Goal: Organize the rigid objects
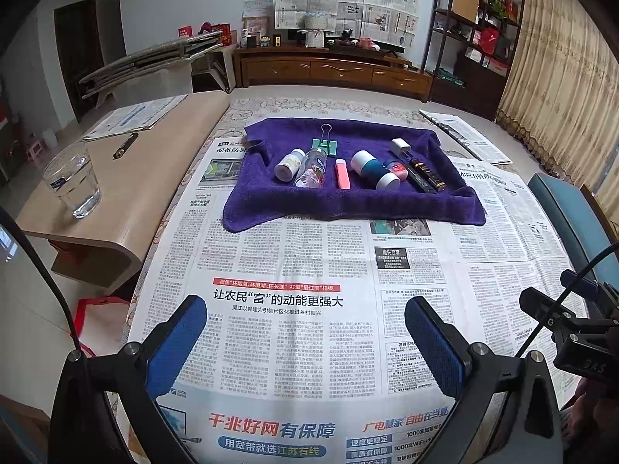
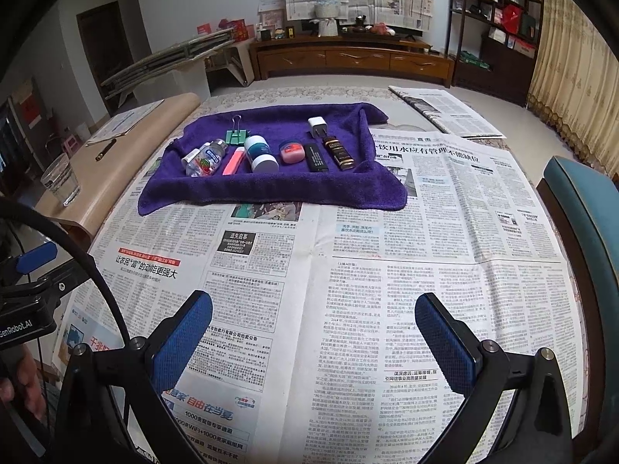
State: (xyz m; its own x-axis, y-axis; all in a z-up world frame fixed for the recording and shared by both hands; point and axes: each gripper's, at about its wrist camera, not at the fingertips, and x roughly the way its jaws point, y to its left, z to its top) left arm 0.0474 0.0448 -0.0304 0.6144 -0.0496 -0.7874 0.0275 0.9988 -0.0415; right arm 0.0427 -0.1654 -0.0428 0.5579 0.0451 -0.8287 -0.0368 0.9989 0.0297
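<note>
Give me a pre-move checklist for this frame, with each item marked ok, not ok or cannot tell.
1. Left gripper open and empty: ok.
2. Right gripper open and empty: ok.
3. Both grippers clear of the purple towel, over bare newspaper: ok.
4. Items on the towel visible and separable: pink highlighter lies alone, ok; clear bottle touching white pill bottle, cannot tell.
5. Glass of water on the side bench, away from the towel: ok.
6. Destination for items: cannot tell.

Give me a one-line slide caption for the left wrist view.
Open left gripper hovers over newspaper, facing small items lined up on a purple towel.
</note>
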